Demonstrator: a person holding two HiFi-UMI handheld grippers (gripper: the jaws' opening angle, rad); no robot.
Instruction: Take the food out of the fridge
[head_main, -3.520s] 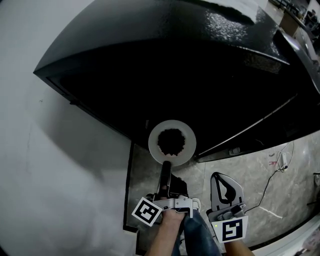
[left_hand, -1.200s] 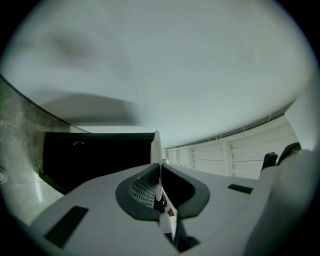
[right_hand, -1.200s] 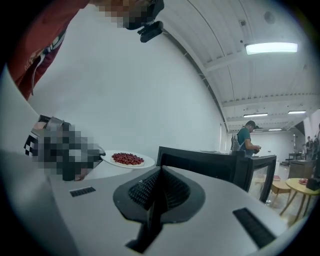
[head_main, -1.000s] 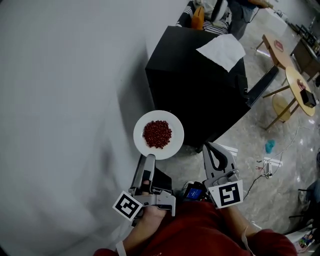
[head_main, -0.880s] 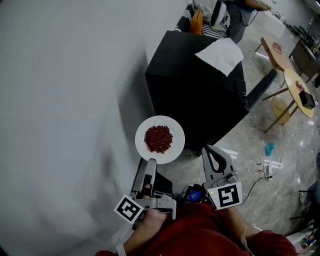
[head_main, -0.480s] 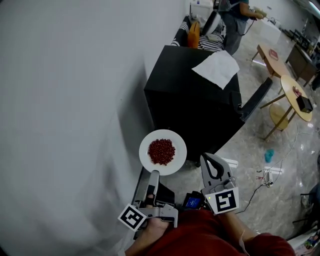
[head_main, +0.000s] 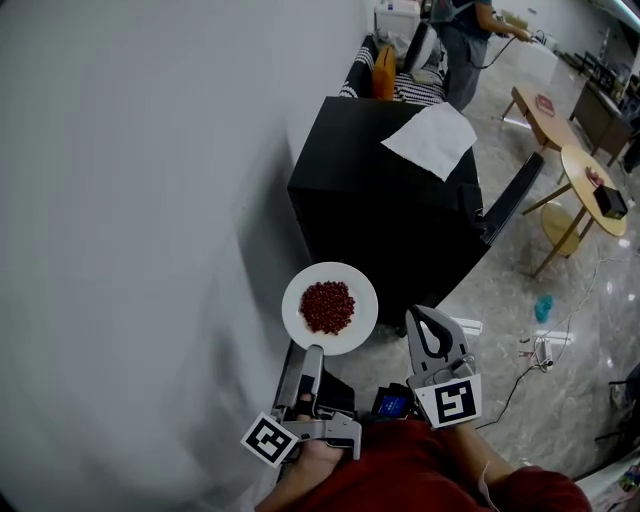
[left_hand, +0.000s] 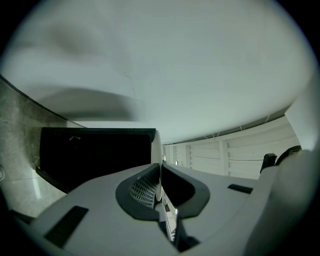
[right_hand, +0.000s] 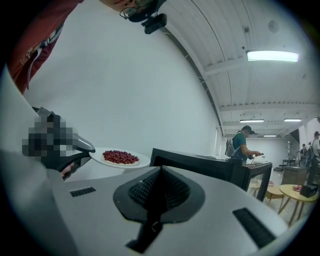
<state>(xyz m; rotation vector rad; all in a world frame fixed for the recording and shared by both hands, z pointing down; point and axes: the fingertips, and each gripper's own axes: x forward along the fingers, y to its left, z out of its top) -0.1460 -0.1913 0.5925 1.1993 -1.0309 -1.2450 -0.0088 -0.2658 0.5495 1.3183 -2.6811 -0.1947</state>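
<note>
I see the white wall (head_main: 140, 220) on my left, with the black fridge (head_main: 390, 200) standing against it and a white sheet (head_main: 435, 140) lying on its top. The white plate (head_main: 300, 322) is out of the fridge, held level in the air in front of it, above the floor (head_main: 500, 320). My left gripper (head_main: 313, 352) has its fingers clenched on the plate's near rim; in the left gripper view the rim runs edge-on between them. My right gripper (head_main: 426, 318) hovers just beside the plate without touching it, fingers pressed together on nothing. A heap of small red food (head_main: 328, 306) sits at the plate's middle.
</note>
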